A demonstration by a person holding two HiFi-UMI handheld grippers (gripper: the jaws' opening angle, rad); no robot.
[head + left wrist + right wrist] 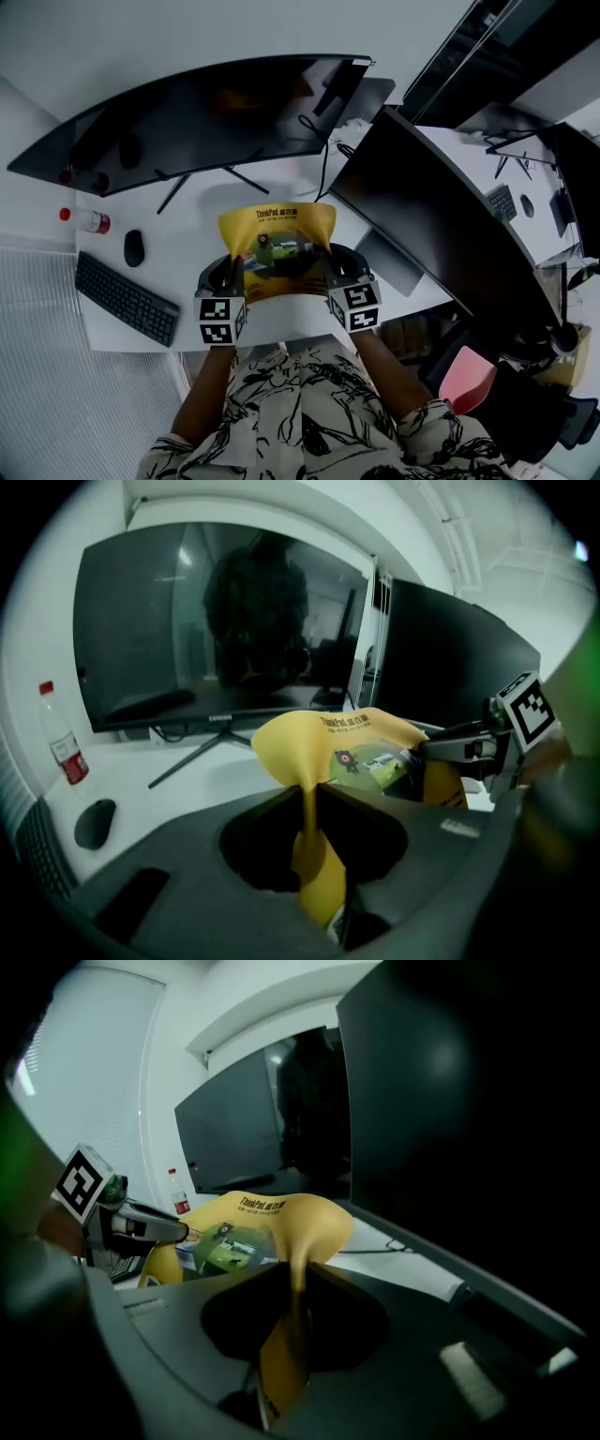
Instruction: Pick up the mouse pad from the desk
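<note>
The yellow mouse pad [277,246] with a green picture hangs bent above the white desk [192,272], held by both sides. My left gripper [230,274] is shut on its left edge; in the left gripper view the yellow mouse pad [319,761] is pinched between the closed jaws of the left gripper [310,794]. My right gripper [330,270] is shut on the right edge. The right gripper view shows the mouse pad [281,1222] squeezed in the right gripper [298,1274], with the left gripper's marker cube [80,1183] at the far side.
A wide monitor [197,117] stands at the back of the desk, a second monitor [422,211] to the right. A black keyboard [126,298], a black mouse [134,247] and a bottle [86,220] lie to the left. A pink chair [466,377] is at the lower right.
</note>
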